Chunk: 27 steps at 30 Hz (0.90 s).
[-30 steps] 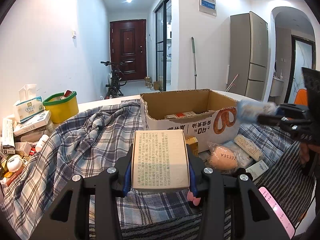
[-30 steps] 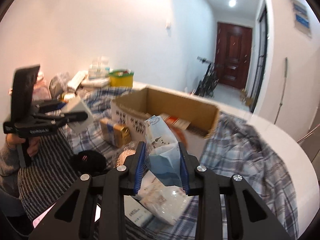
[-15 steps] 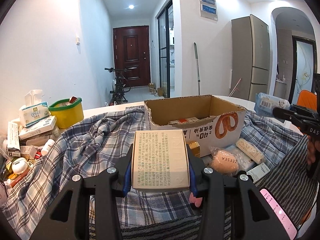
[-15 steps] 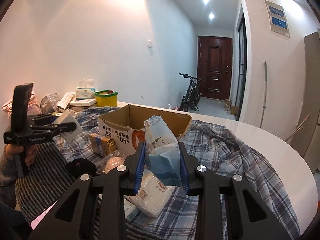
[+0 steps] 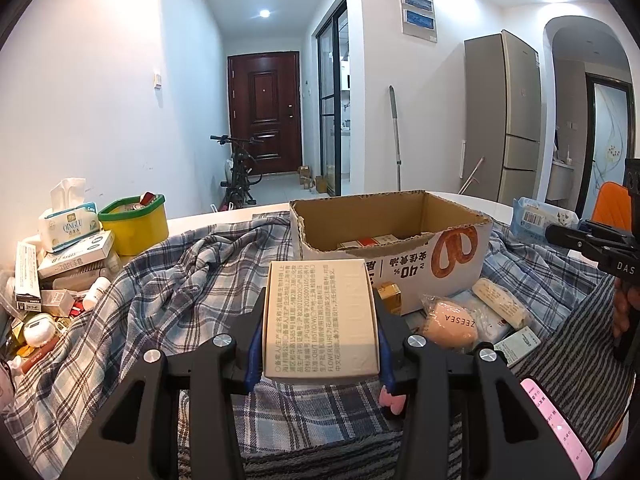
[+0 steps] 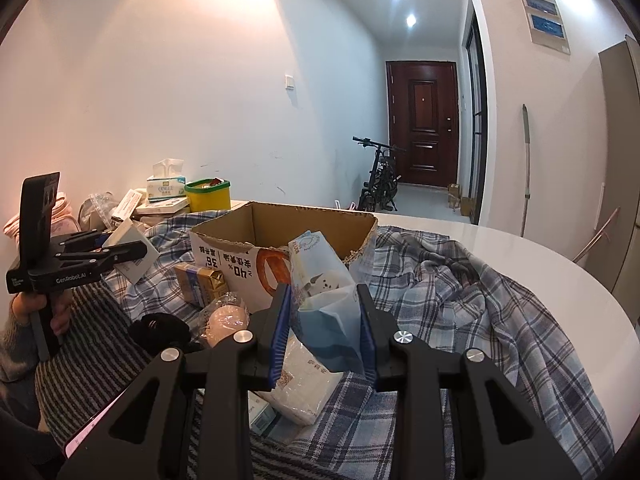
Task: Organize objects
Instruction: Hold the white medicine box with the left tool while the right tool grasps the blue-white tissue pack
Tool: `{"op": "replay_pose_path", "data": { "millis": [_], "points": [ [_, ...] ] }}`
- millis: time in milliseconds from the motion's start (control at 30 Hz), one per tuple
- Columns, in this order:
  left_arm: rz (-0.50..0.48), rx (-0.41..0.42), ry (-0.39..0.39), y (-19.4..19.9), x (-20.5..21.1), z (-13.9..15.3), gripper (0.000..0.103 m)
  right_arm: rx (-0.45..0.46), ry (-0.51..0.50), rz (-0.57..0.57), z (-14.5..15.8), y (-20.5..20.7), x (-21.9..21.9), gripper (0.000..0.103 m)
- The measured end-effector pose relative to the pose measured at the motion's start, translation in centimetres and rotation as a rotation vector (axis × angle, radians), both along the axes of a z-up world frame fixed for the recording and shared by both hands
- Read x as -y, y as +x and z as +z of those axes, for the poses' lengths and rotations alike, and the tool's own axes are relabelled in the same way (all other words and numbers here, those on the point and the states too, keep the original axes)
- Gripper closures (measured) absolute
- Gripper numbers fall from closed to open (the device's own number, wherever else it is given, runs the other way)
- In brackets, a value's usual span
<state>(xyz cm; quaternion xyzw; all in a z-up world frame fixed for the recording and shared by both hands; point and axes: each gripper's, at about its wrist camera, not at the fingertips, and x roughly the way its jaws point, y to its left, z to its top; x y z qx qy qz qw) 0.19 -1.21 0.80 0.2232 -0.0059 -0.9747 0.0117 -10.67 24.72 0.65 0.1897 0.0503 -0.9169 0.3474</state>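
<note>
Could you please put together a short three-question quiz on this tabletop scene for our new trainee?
1. True or false: the left gripper is shut on the beige rectangular printed carton.
2. What does the right gripper hold? A) a yellow tub B) a pale blue soft plastic packet C) a white bottle
3. Fill in: the open brown cardboard box with a pretzel picture stands on a blue and white ____ cloth.

Key
1. True: its blue pads press both sides of the carton.
2. B: the pale blue soft plastic packet is clamped between the pads, above the table.
3. Plaid.
</note>
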Motion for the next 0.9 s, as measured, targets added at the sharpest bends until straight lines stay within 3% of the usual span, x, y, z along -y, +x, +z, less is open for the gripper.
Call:
{"op": "replay_pose_path", "data": {
  "millis": [900],
  "points": [
    [0.003,0.000,0.003,0.10,0.01,-0.09,0.057,-0.006,0.030,-0.003,-0.23,0.06,0.53,0.073]
  ]
}}
